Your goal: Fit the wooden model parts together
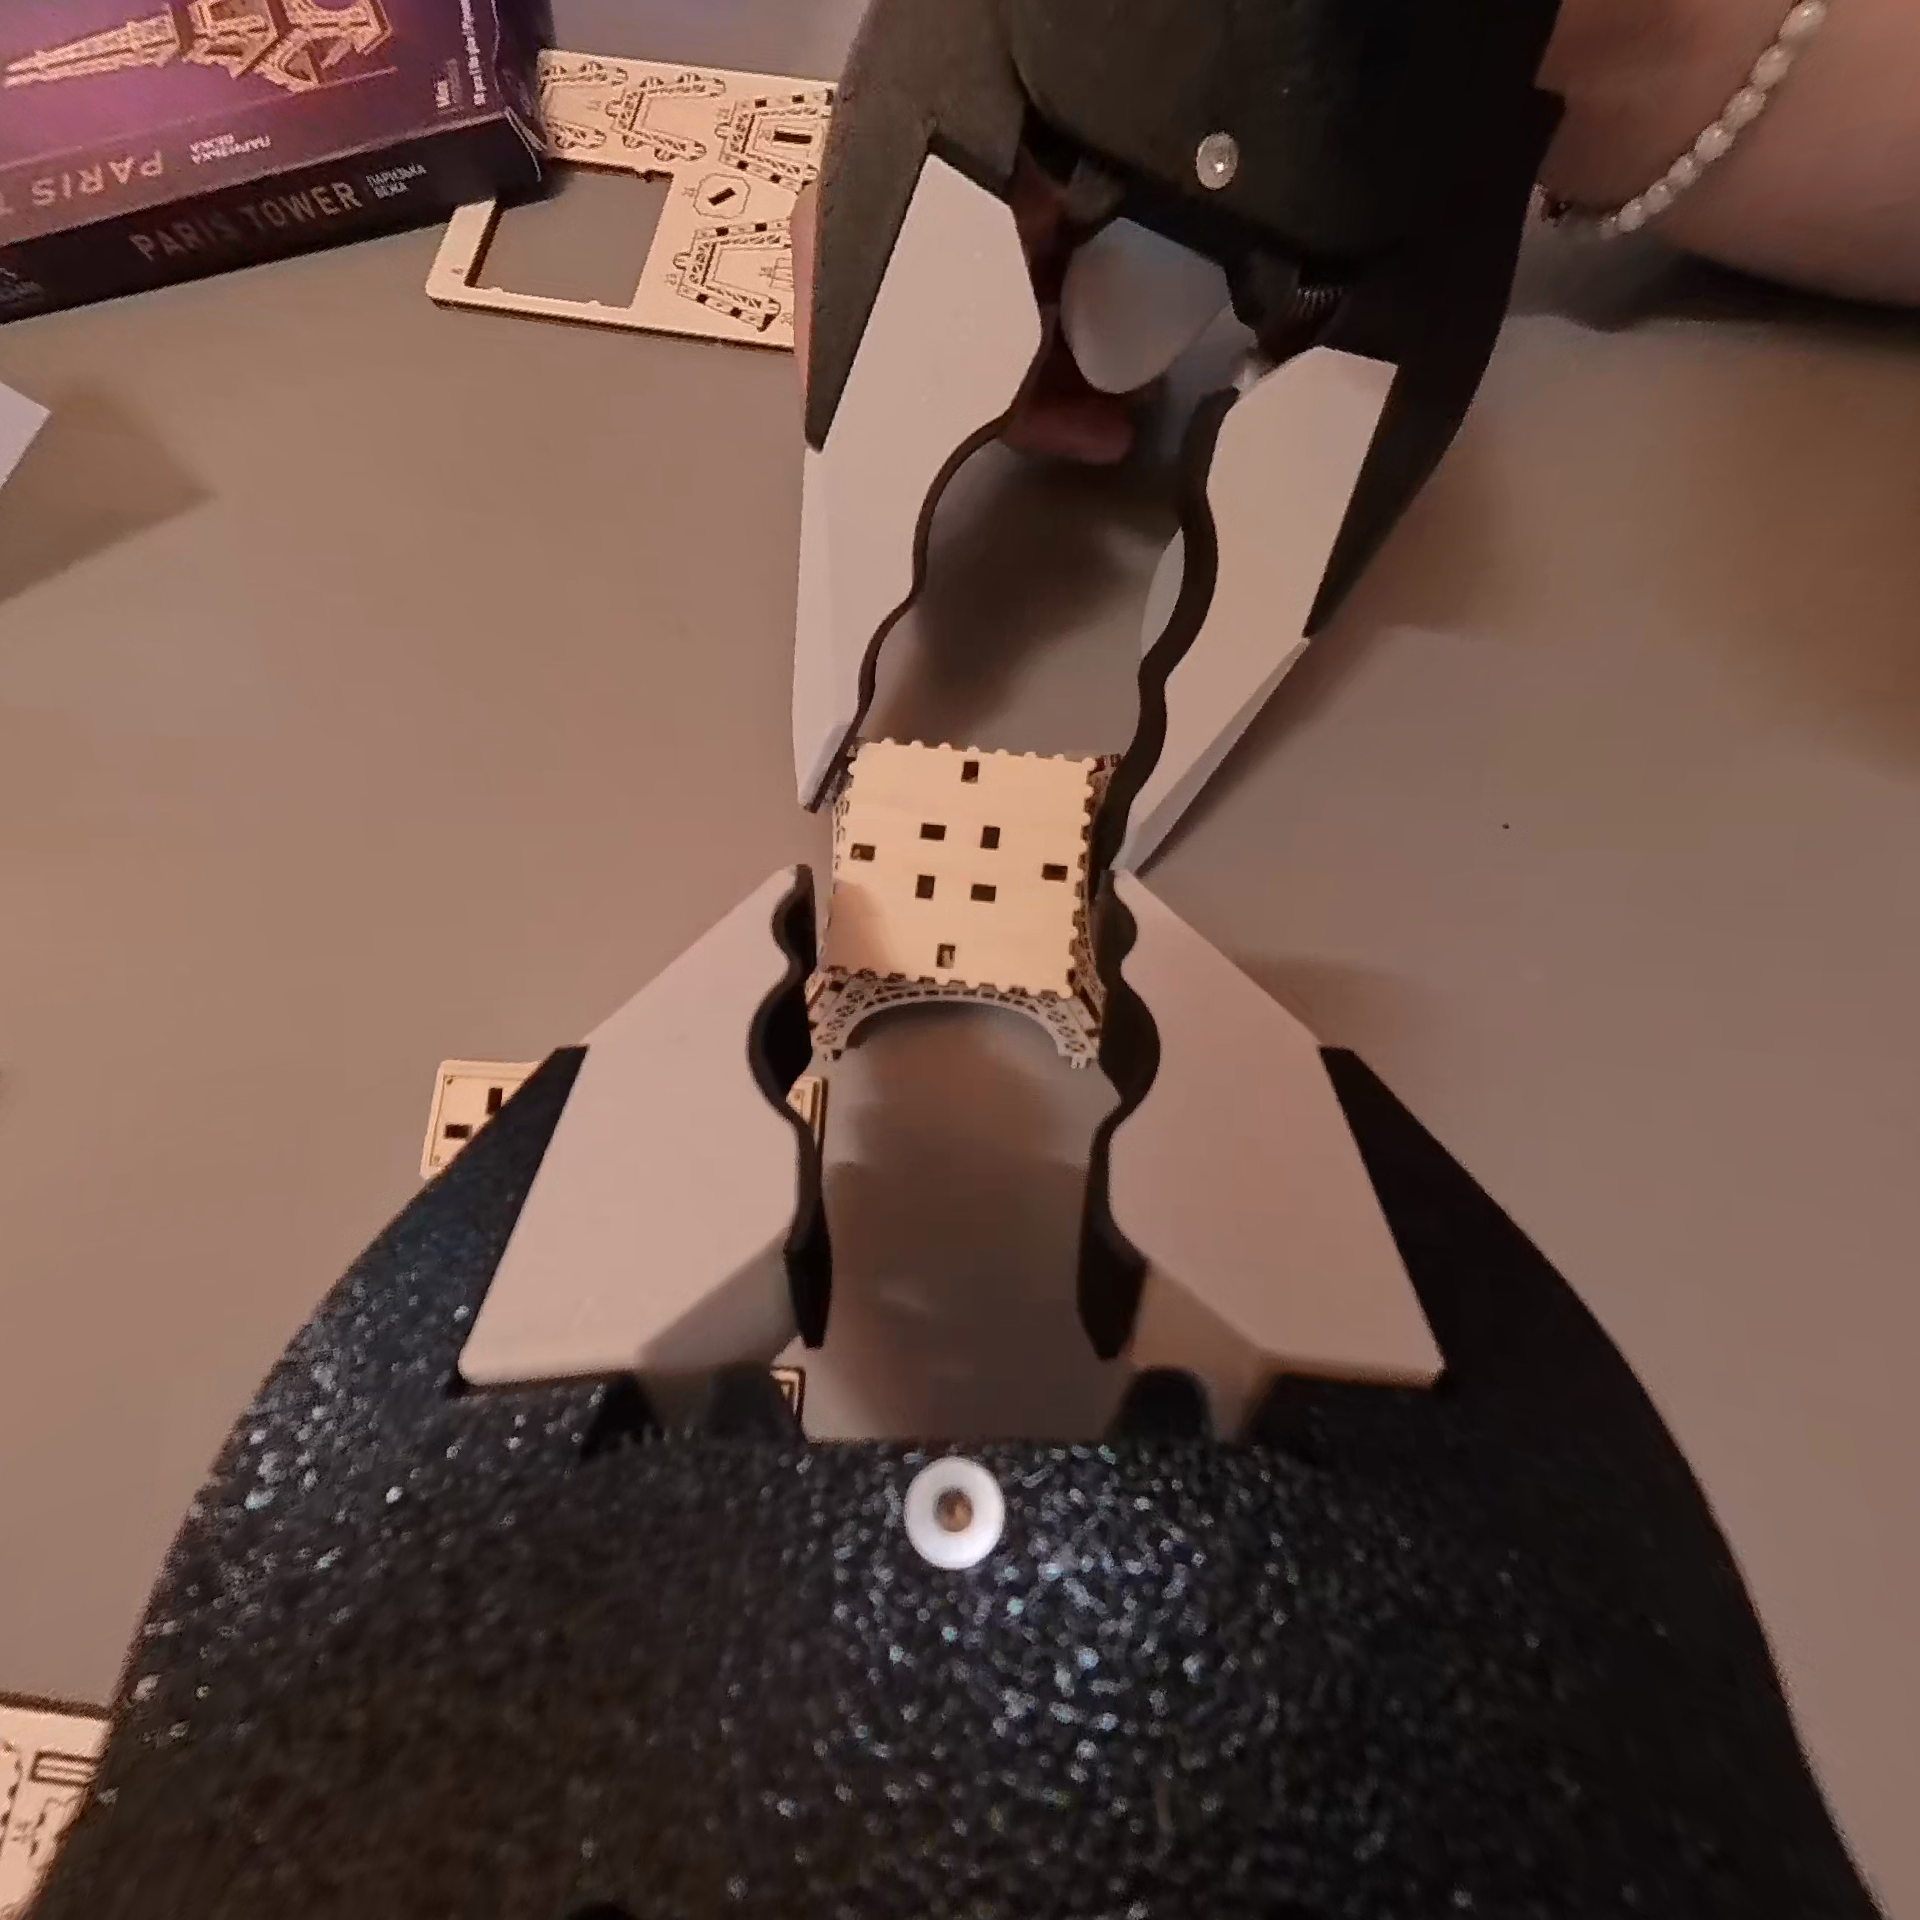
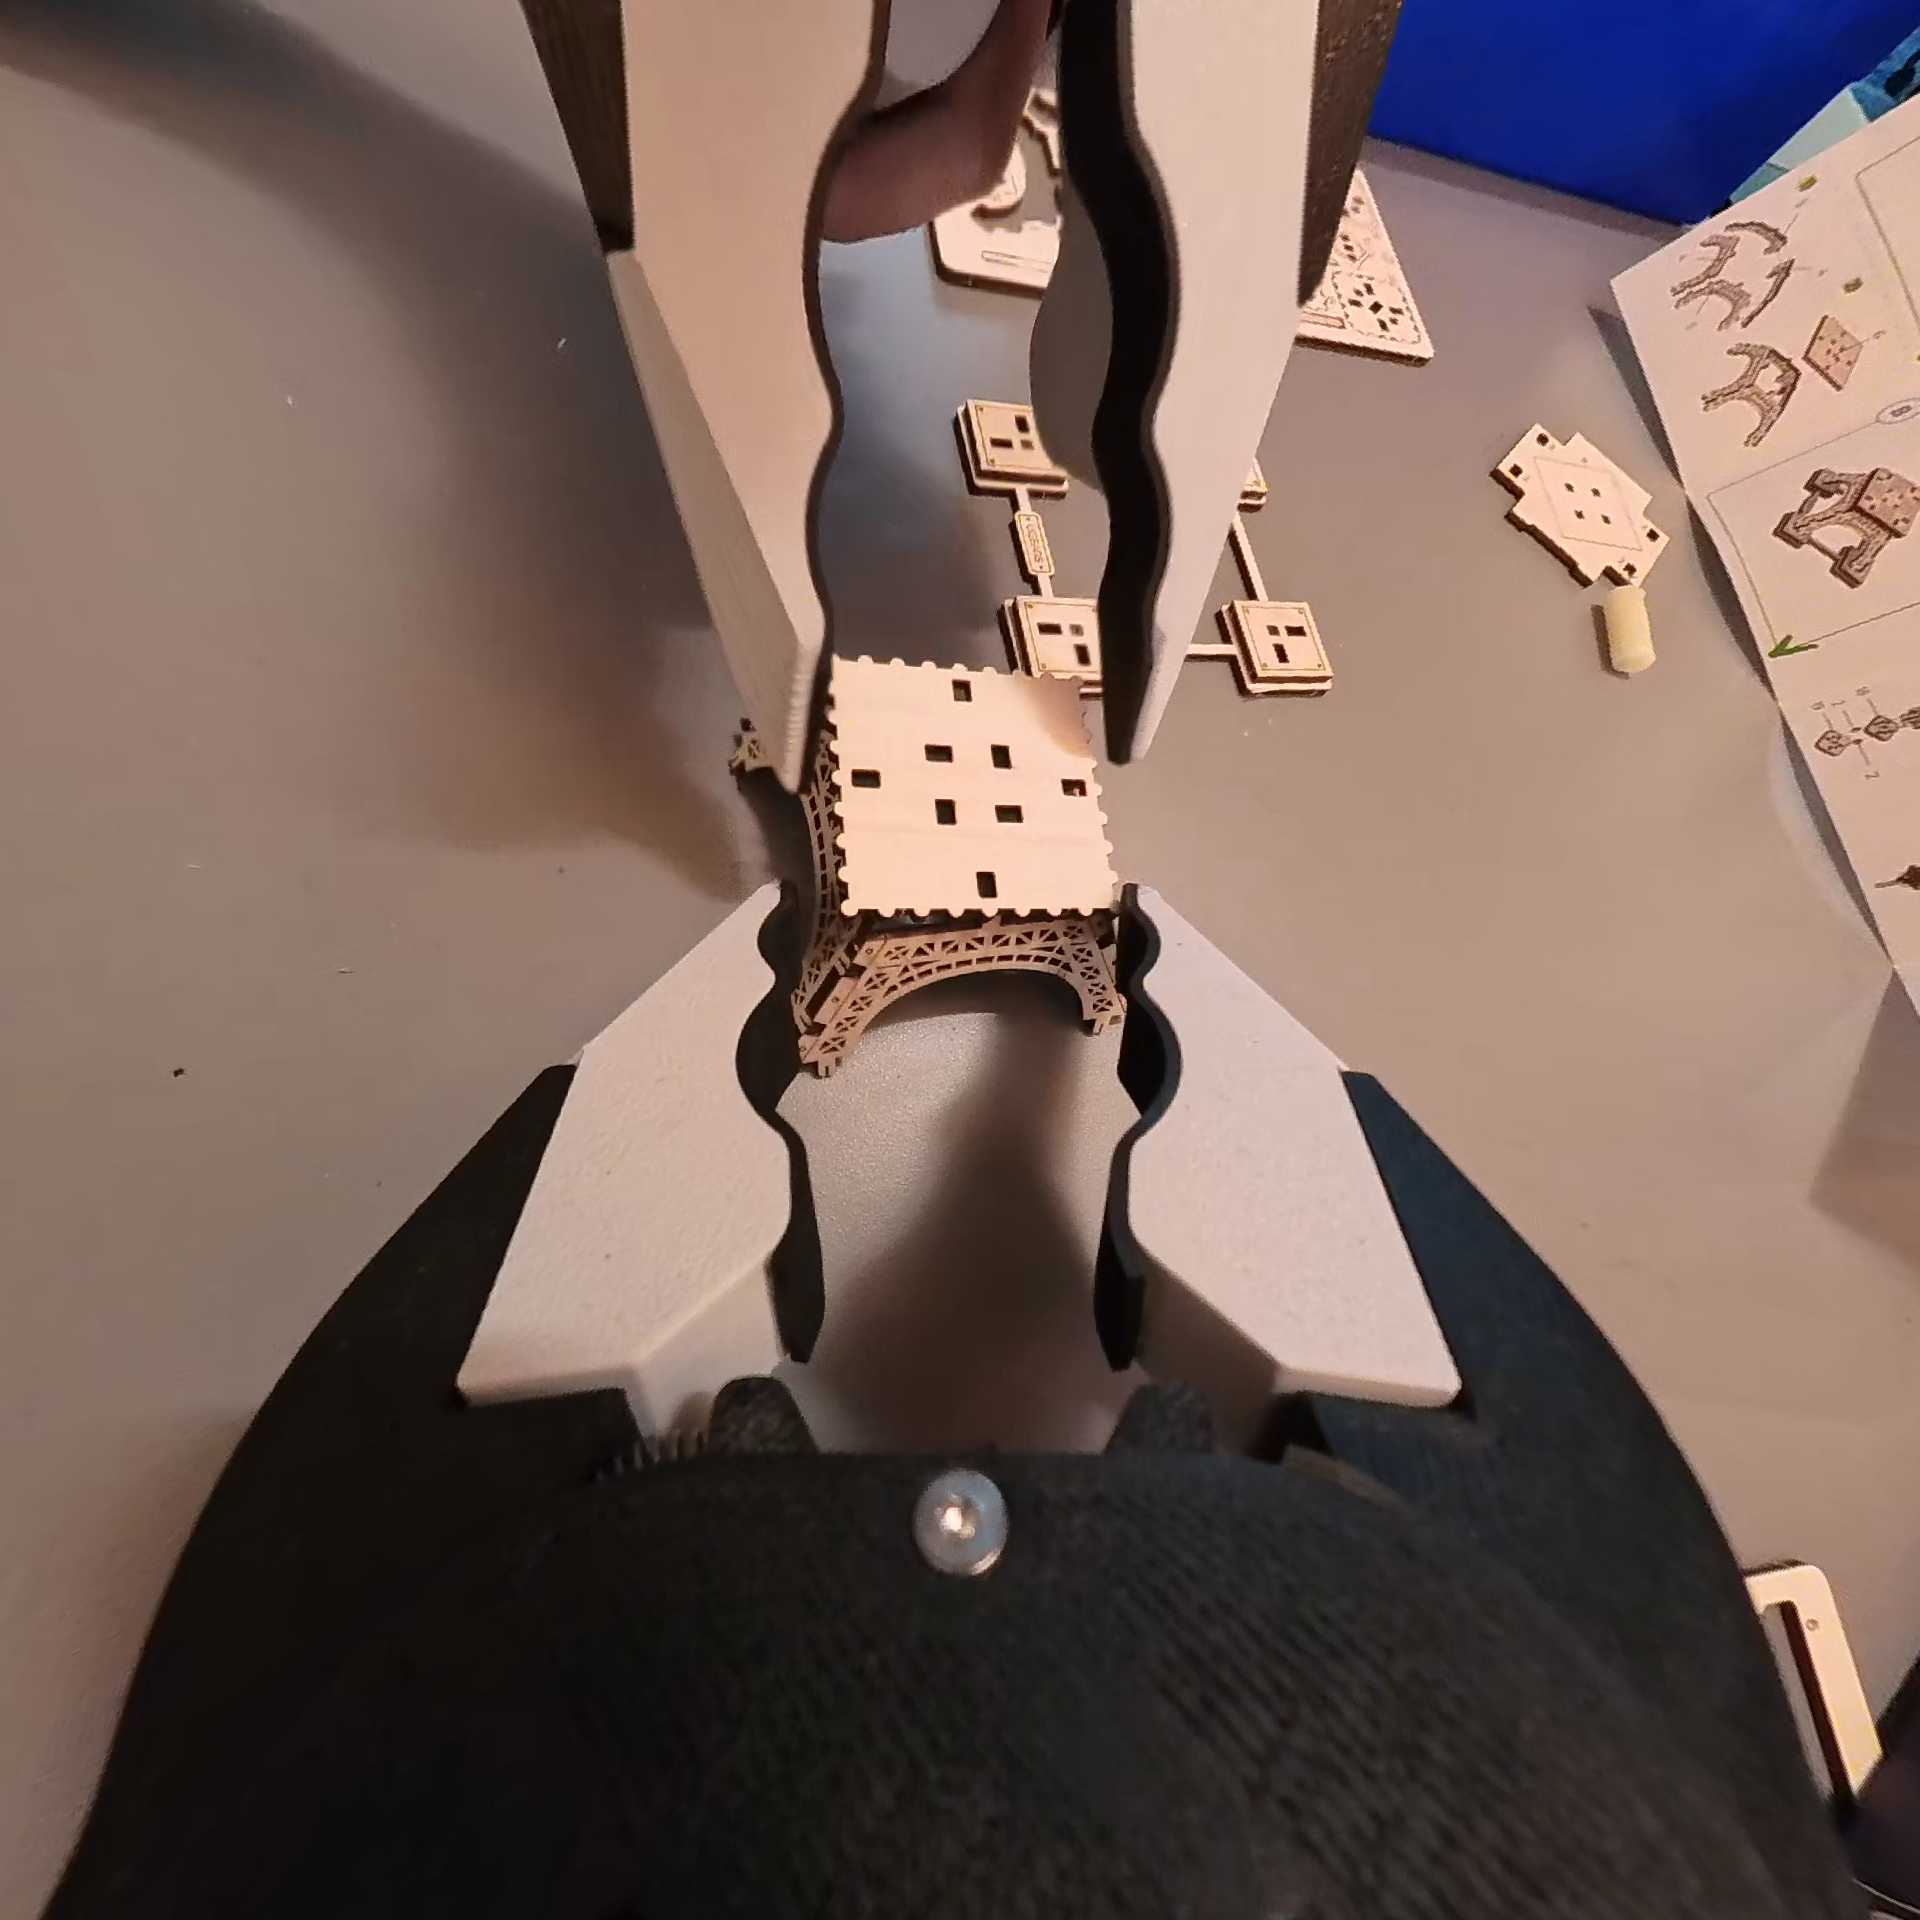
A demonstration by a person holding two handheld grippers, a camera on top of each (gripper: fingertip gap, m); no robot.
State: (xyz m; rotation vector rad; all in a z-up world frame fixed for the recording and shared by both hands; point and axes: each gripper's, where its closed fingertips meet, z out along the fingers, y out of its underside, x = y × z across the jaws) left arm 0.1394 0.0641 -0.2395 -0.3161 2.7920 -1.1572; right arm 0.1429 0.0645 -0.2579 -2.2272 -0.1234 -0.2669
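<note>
Wooden tower base [image 1: 961, 904] stands upright on the grey tabletop [image 1: 364, 779], arched legs down, slotted square plate facing up. It is gripped on opposite sides by the left gripper [image 1: 951, 935] and right gripper [image 2: 951, 914], each set of fingers part-closed on it. Punched sheets [image 2: 1164, 582] and instruction sheet [image 2: 1818, 416] lie nearby.

A hobby or craft desk, it seems: a plain grey tabletop [image 1: 312, 644] spread with laser-cut plywood sheets [image 1: 644, 208] of punch-out pieces, a dark purple kit box [image 1: 260, 114] at the far left, a printed instruction sheet [image 2: 1787, 416] at the right, and blue bins [image 2: 1621, 94] beyond
</note>
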